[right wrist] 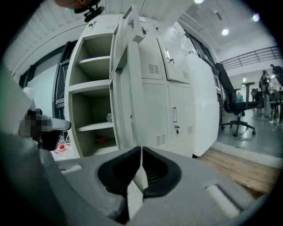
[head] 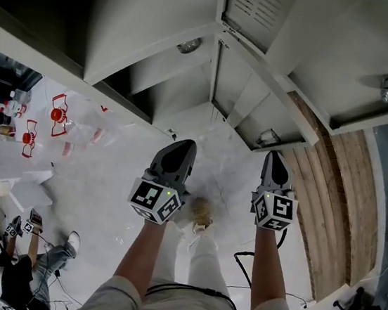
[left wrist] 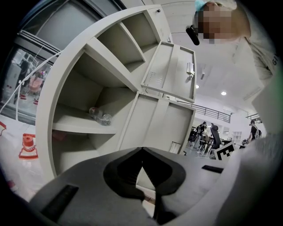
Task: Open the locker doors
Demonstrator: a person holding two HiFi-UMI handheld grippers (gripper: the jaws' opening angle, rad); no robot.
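- Cream metal locker bank stands upright on a pale floor, straight ahead of both grippers and clear of them.
- Its left column stands open: the compartments show bare shelves, and the doors are swung out and seen nearly edge-on in the right gripper view.
- The open upper door carries vent slots near its lower edge and a small latch on its far side.
- To the right of the open column, the closed doors sit flush, each with a vent and a handle.
- A clear plastic bottle lies on its side on one shelf; a small red thing sits in the bottom compartment, too small to identify.
- The left gripper has its jaws together at the tips, with nothing between them. It points at the open compartments.
- The right gripper also has its jaws closed tip to tip and empty. It faces the edge of the open doors.
- In the head view the two grippers are side by side, well apart from each other, and neither touches the locker.
- A wooden floor strip runs past the locker's right end, with a black office chair beyond.
- Red-and-white cones stand off to the left.
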